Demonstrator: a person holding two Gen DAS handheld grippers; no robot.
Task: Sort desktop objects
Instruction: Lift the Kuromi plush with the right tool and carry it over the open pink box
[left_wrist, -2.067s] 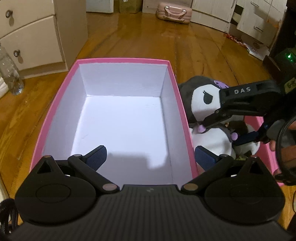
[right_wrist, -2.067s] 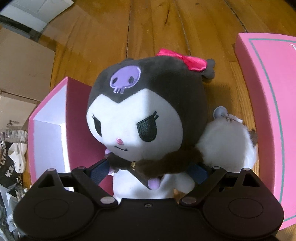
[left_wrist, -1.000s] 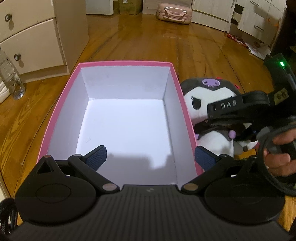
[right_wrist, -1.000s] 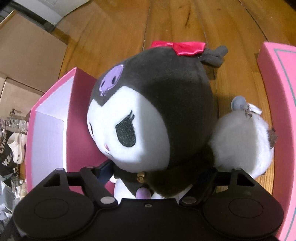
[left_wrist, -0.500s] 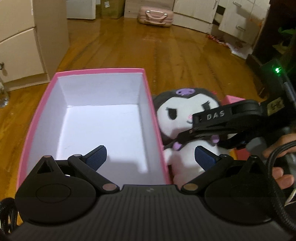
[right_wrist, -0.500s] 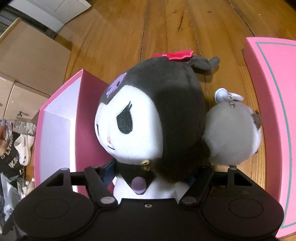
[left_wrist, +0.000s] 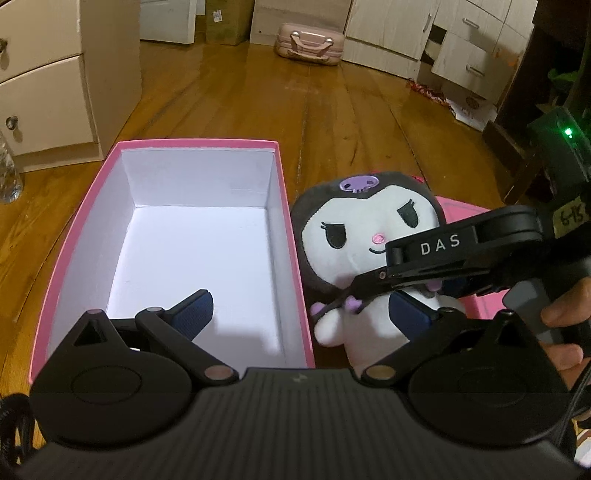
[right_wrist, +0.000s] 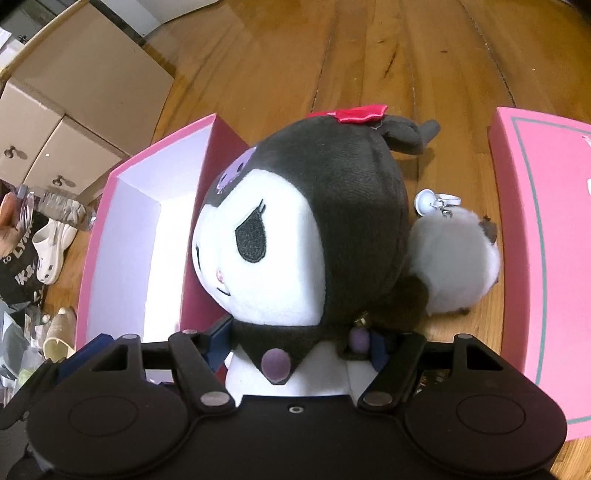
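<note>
Clearly, the right gripper (right_wrist: 299, 347) pinched a plush doll (right_wrist: 303, 236) at its neck, one blue pad on each side of the dark collar. Its jaws had just been closing, with the doll between them. The doll had a white face, a black hood with a purple skull mark and a red bow (right_wrist: 354, 112). In the left wrist view, the doll (left_wrist: 365, 236) sat just beside the right wall of an open pink box (left_wrist: 291, 236), at about 3 o'clock from it. The box was white inside. A fluffy white charm (right_wrist: 458, 266) lay touching the doll's back, at 3 o'clock in the right wrist view, between the doll and a pink lid (right_wrist: 546, 258). Everything lay on a wooden floor (right_wrist: 369, 55).

The left gripper (left_wrist: 299, 314) hung over the near end of the box with its jaws spread wide and nothing between them. A hand (left_wrist: 565, 332) held the right gripper's handle at 3 o'clock.
</note>
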